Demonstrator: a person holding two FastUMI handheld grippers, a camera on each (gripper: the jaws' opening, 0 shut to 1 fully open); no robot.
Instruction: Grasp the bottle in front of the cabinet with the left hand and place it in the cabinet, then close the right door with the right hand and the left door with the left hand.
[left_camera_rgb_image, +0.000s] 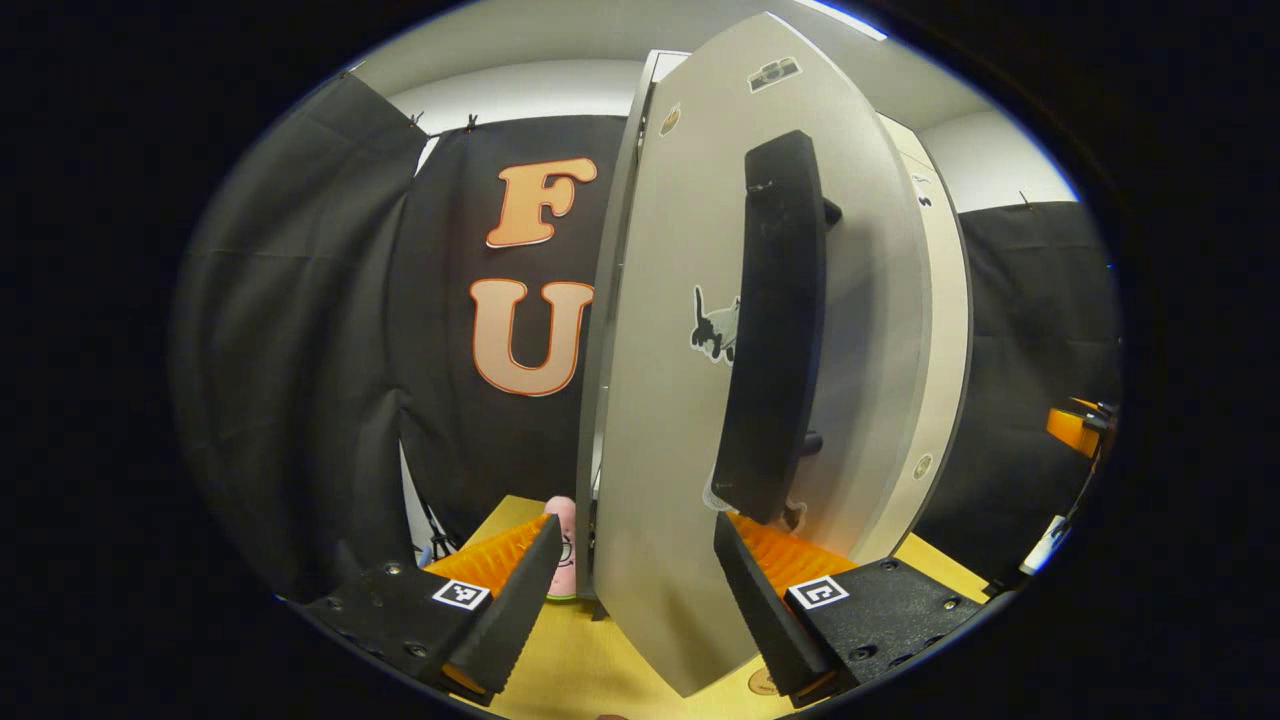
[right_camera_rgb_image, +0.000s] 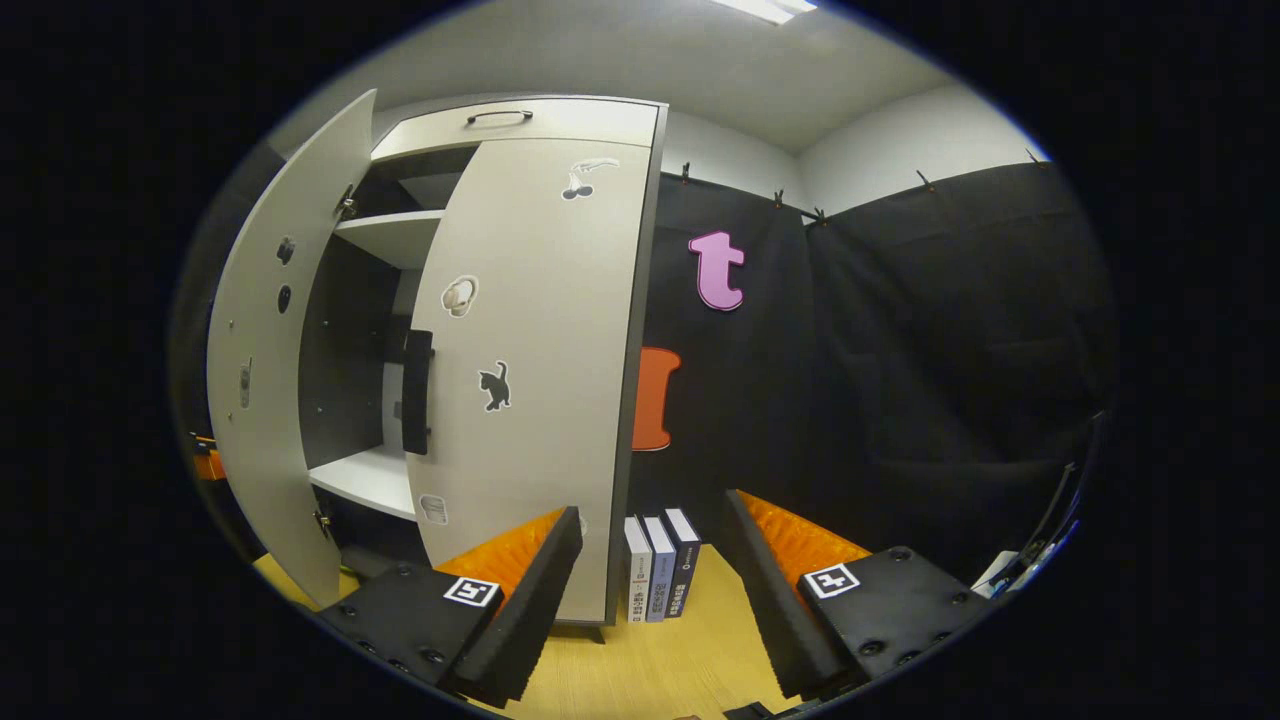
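Left gripper (left_camera_rgb_image: 635, 580) spread wide, straddling pale-grey left cabinet door (left_camera_rgb_image: 680, 400) edge; right gripper (right_camera_rgb_image: 650, 580) wide, empty. Risked pinching a finger (left_camera_rgb_image: 520, 600) against door edge, or snagging long black handle (left_camera_rgb_image: 770, 330), if swung carelessly.

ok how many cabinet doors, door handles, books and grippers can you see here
cabinet doors: 2, the left door open and the right door nearly shut
door handles: 2, one on the left door, one on the right door
books: 3, standing beside the cabinet
grippers: 2, left gripper and right gripper
total: 9
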